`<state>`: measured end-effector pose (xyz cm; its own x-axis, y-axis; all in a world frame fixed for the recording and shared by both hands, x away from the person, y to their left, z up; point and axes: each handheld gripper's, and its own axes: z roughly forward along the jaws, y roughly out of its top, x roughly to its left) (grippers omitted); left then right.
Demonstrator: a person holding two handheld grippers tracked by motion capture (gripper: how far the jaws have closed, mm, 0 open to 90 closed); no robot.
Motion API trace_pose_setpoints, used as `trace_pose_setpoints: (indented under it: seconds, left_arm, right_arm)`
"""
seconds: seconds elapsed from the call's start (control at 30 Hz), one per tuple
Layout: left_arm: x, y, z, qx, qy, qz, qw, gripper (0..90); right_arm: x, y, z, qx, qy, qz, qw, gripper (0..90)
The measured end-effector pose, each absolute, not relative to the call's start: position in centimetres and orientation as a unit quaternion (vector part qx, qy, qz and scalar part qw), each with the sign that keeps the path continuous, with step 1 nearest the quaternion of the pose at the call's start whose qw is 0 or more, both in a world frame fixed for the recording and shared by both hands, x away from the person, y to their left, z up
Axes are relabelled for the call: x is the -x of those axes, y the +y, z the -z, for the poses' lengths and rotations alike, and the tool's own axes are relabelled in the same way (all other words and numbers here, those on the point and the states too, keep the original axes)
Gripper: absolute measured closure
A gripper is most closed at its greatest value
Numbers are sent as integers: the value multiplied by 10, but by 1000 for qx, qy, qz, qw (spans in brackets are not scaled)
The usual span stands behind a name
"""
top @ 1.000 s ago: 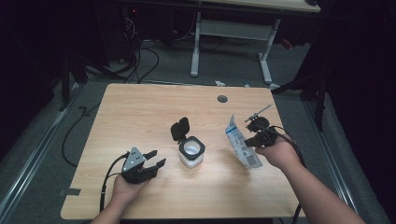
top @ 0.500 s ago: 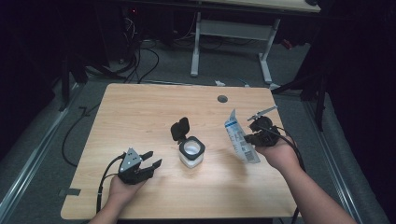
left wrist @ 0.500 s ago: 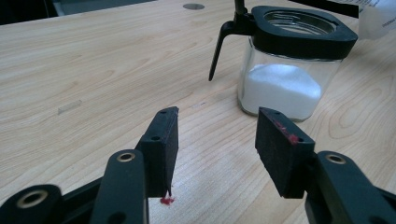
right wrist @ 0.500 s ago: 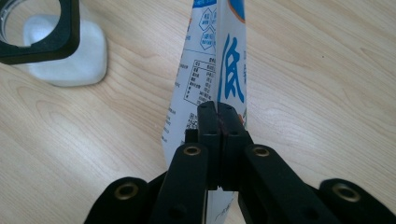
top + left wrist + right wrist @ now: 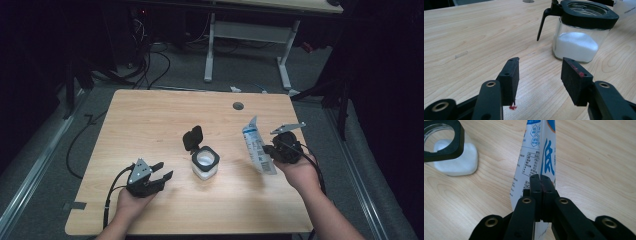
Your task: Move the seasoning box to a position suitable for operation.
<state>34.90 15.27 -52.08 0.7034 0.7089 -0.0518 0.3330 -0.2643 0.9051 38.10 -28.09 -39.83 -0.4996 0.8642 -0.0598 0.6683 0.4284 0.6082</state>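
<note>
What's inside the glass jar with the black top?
The glass jar holds white powder or grains filling its lower part. Its lid is flipped open. What the powder is cannot be told.

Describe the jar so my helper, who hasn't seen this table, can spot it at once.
On the wooden table, look near the middle, between the left gripper and the right gripper, which is shut on a white-and-blue pouch. There stands the jar: squarish clear glass, part full of white powder, with a black rim and its black lid flipped open. It is the one glass thing there.
</note>
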Motion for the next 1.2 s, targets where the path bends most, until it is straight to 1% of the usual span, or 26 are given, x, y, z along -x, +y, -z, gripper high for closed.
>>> trace_pose_setpoints:
  seconds: [0.23, 0.47, 0.7, 1.07, 1.2]
  left_arm:
    - [-350, 155, 521, -771, 343, -186, 504, 488]
    - [-350, 157, 521, -769, 348, -188, 503, 486]
    - [-350, 159, 521, -772, 348, -196, 494, 485]
    - [-350, 165, 522, -770, 360, -200, 487, 484]
    - [-348, 166, 522, -767, 358, -192, 497, 484]
  right_arm:
    - [-374, -289, 405, -464, 812, -284, 209, 899]
    - [-367, -303, 414, -481, 787, -329, 204, 899]
    - [-360, -315, 419, -484, 760, -373, 221, 900]
    - [-348, -314, 441, -470, 741, -414, 244, 900]
    - [-344, -316, 448, -470, 729, -431, 249, 900]
